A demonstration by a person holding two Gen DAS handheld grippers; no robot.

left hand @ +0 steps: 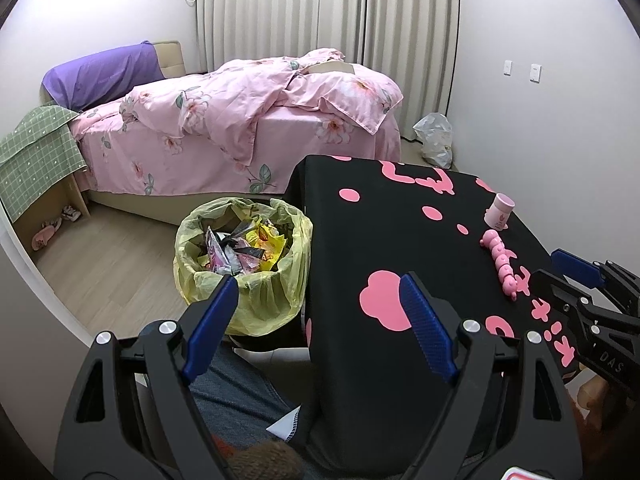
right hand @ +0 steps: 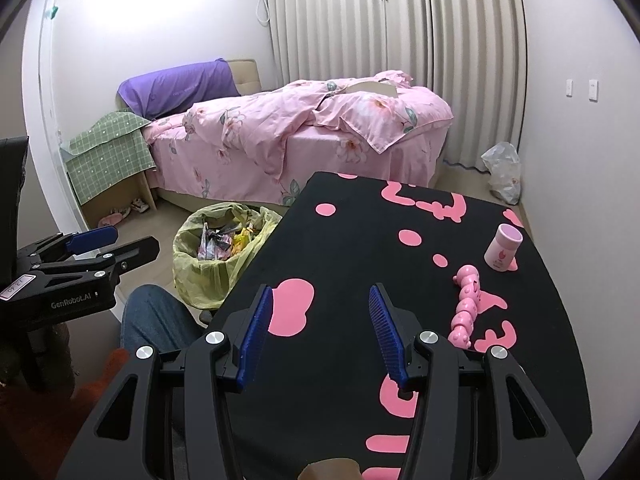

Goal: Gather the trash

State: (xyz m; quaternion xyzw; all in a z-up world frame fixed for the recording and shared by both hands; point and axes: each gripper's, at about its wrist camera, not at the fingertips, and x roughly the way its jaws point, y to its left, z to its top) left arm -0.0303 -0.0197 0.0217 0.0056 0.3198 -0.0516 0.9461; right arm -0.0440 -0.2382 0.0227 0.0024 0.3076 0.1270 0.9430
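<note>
— Wrappers (left hand: 244, 254) sit in the lined bin (left hand: 240, 268) on the floor off the tabletop's (left hand: 400, 240) left edge. Both tongs?
— Left tongs (left hand: 320, 320) and right tongs (right hand: 320, 336) are open, empty. Wrappers look light, crinkly, slippery; pinch a flat edge.

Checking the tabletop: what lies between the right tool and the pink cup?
In the right wrist view, only the pink caterpillar toy lies on the black cloth between the right tool and pink cup.
</note>
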